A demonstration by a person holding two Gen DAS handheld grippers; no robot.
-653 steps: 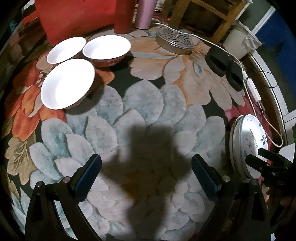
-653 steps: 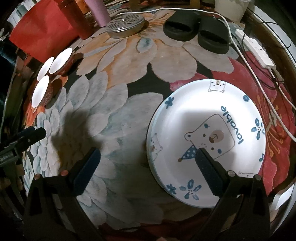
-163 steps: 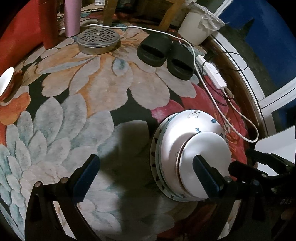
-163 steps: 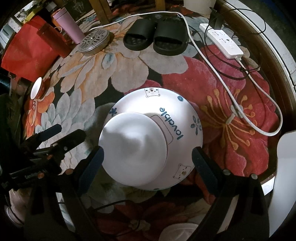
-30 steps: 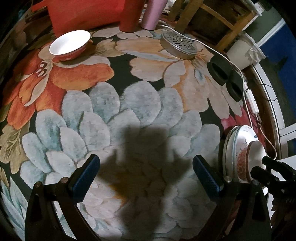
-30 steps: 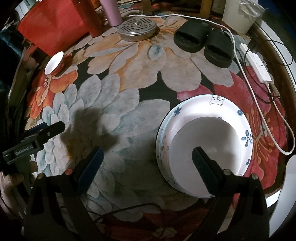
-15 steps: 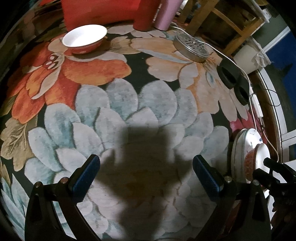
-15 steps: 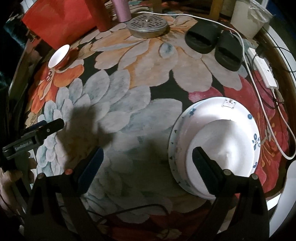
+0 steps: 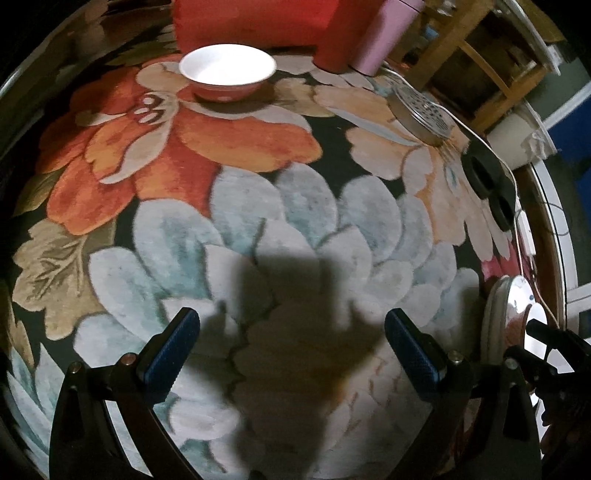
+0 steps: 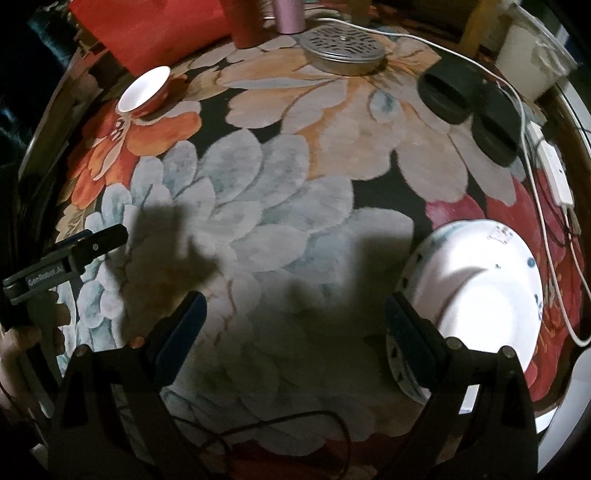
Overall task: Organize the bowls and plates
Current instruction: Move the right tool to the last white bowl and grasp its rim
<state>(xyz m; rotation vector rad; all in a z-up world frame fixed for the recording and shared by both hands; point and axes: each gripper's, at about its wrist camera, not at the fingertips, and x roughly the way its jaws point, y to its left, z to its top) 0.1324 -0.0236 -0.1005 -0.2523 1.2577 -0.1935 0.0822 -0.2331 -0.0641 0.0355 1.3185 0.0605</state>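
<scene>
Claws both wide apart, empty: left claw [image 9: 291, 354], right claw [image 10: 293, 328]. Red bowl [image 9: 228, 74] far ahead on floral rug [image 9: 258, 206]; stacked plates and bowls [image 10: 476, 295] at right.

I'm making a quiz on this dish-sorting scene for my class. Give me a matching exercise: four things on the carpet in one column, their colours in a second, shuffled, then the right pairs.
Things:
1. lone bowl
2. slippers
3. tumbler
4. plate

Colours:
A. black
B. white with blue prints
C. red outside, white inside
D. pink

Pairs: 1-C, 2-A, 3-D, 4-B
</scene>
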